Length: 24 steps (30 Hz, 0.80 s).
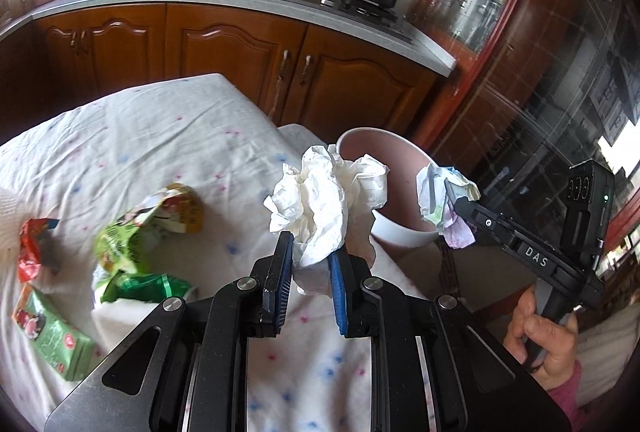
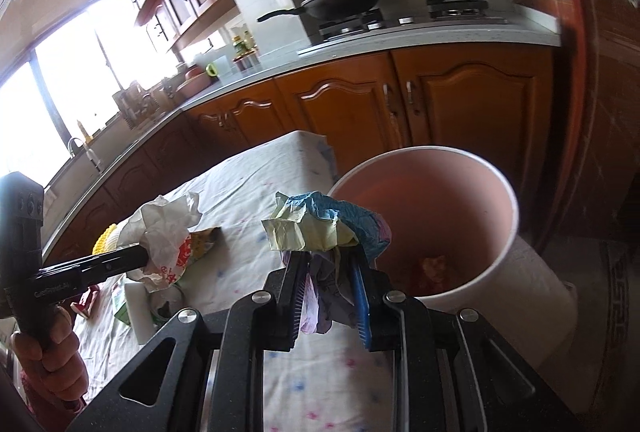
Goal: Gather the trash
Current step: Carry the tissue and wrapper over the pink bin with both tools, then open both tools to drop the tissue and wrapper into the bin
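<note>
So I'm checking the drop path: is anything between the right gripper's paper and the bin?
Nothing: in the right wrist view the colored paper in the right gripper hangs right beside the bin's rim.
</note>
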Available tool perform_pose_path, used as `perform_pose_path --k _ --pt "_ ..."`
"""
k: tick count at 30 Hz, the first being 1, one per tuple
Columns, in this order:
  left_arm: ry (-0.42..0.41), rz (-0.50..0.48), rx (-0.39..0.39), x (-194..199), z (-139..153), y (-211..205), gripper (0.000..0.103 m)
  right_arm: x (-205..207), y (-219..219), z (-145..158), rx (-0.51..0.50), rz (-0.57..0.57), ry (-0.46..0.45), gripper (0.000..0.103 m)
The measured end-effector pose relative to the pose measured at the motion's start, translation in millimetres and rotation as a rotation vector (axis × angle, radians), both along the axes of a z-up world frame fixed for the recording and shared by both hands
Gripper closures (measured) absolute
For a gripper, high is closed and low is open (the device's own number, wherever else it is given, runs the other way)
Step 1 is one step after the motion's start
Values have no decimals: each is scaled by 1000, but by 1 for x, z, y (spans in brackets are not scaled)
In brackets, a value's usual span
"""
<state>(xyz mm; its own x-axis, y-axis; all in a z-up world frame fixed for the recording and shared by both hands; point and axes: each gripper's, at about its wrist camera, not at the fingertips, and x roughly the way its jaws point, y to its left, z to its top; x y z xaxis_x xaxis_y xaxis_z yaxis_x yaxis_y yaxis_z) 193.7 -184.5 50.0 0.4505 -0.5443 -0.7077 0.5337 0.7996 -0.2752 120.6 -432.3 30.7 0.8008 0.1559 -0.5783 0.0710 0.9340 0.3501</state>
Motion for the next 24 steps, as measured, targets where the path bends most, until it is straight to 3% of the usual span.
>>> perform_pose_path --k 16,24 --pt "2 -101 31 18 2 -71 87 -3 -49 1 5 -104 -3 79" --pt "32 -146 88 36 -13 -121 86 13 -69 0 -9 -128 16 78"
